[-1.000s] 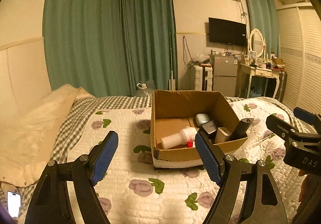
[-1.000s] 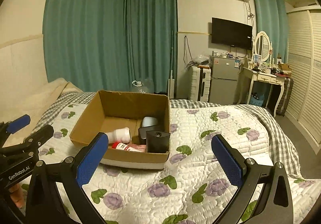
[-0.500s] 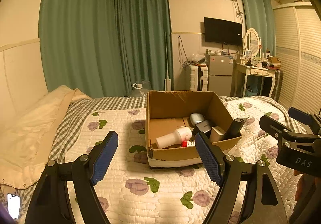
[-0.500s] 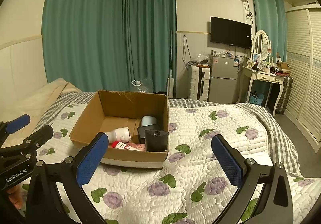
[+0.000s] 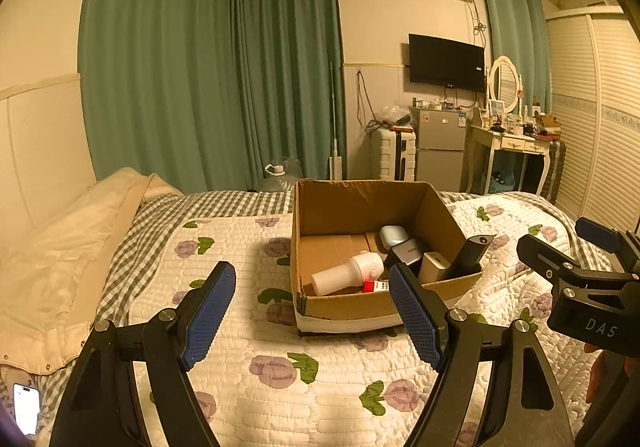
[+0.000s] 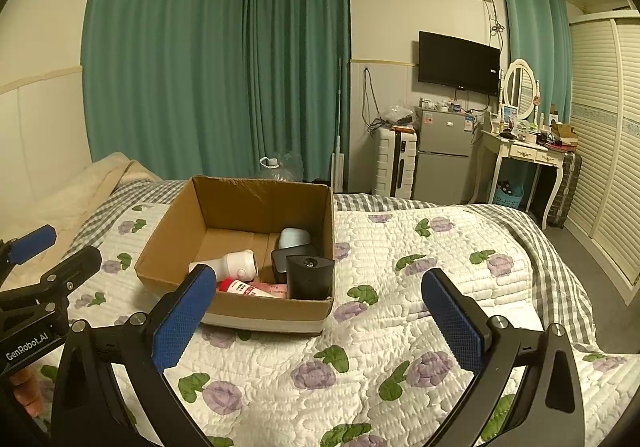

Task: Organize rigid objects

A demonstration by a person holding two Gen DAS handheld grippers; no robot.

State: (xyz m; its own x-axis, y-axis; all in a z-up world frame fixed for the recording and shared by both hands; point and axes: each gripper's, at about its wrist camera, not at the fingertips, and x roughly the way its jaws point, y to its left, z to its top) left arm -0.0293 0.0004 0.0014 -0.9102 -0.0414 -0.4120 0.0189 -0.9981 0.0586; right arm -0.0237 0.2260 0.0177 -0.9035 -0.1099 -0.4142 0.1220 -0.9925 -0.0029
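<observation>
Resting on the quilted bed [image 6: 400,327], the cardboard box [image 6: 256,203] lies ahead of both grippers, touching neither. Inside it lie a white bottle [image 6: 234,265], a black speaker [image 6: 310,277] and a red-capped tube [image 6: 252,289]. Left gripper [image 5: 312,313] and right gripper [image 6: 316,321] are both spread wide, holding nothing.

"DAS" on right claw [image 5: 592,279] body; "GenRobot.AI" on left claw [image 6: 40,287] body.
</observation>
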